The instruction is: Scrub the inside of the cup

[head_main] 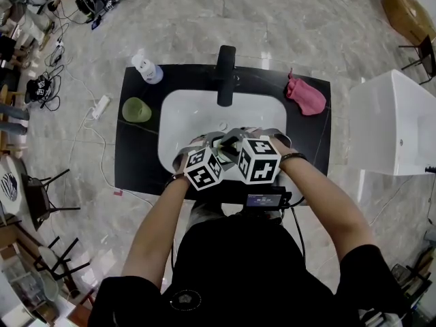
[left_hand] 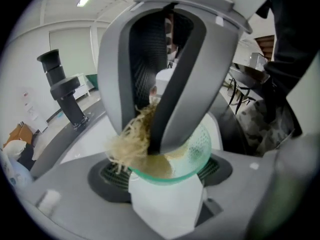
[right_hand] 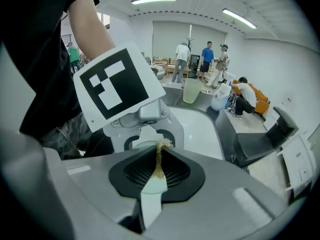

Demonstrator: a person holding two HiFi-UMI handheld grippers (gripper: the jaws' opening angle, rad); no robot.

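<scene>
Scrubber [left_hand: 127, 144], pinched in right gripper [left_hand: 155, 150], overhangs rim of crowded cup [left_hand: 200, 145].

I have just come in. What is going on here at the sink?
A person stands at a white sink with a gripper in each hand. The left gripper holds a translucent green cup between its jaws. The right gripper is closed on a straw-coloured fibre scrubber, and its jaws reach down into the cup, with some fibres spilling over the rim. Both grippers are above the near side of the basin. The scrubbing appears to be under way.
</scene>
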